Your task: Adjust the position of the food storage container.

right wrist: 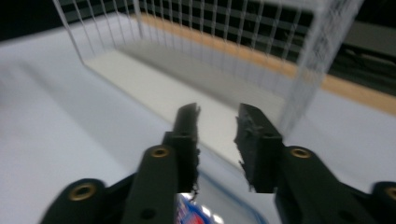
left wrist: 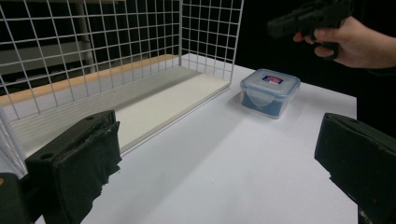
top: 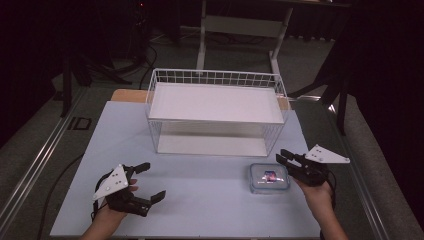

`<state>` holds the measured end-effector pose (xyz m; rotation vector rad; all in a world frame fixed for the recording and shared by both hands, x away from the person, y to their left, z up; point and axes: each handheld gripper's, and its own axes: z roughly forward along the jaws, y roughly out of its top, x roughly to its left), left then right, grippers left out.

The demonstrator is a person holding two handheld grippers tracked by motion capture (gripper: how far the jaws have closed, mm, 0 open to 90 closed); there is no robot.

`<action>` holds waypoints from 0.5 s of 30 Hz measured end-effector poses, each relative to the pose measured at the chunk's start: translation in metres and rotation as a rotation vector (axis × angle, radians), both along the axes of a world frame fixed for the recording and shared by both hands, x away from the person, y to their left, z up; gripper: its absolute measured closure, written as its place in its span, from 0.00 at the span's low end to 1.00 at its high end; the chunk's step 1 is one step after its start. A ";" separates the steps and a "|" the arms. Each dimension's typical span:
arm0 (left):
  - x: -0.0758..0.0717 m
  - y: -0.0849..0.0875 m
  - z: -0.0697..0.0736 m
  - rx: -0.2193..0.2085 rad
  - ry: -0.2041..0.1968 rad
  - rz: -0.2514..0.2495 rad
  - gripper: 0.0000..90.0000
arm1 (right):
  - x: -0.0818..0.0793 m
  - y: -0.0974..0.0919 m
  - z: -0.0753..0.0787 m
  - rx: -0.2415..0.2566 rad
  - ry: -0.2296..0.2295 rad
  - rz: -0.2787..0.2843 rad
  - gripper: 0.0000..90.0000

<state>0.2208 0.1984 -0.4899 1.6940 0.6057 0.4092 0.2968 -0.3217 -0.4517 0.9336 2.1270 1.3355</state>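
A small clear plastic box with a blue-rimmed lid and a label (top: 269, 178) sits on the pale table, front right of a white wire basket (top: 215, 77). My right gripper (top: 281, 156) hovers just above the box's far right corner, jaws a narrow gap apart with nothing between them. In the right gripper view the right gripper (right wrist: 218, 112) points toward the basket (right wrist: 210, 28), and the box lid (right wrist: 196, 212) shows below the jaws. My left gripper (top: 155, 179) stands wide open near the front left. In the left gripper view the left gripper (left wrist: 215, 158) frames bare table, with the box (left wrist: 270, 91) farther off.
The basket (left wrist: 93, 46) has a white shelf on top and a white floor, with its open side facing me. The table (top: 200, 200) ends close behind the basket. A desk frame stands on the floor beyond. The other hand and its gripper (left wrist: 303, 16) hang above the box.
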 end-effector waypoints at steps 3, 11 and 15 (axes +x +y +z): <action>0.001 -0.001 -0.001 0.007 0.004 -0.004 0.01 | -0.003 -0.007 -0.013 -0.030 0.020 -0.009 0.93; 0.001 -0.003 -0.002 0.013 0.008 -0.016 0.01 | -0.012 -0.024 -0.034 -0.094 0.070 -0.073 1.00; 0.000 -0.004 -0.002 0.011 0.007 -0.016 0.01 | -0.015 -0.036 -0.043 -0.118 0.087 -0.123 1.00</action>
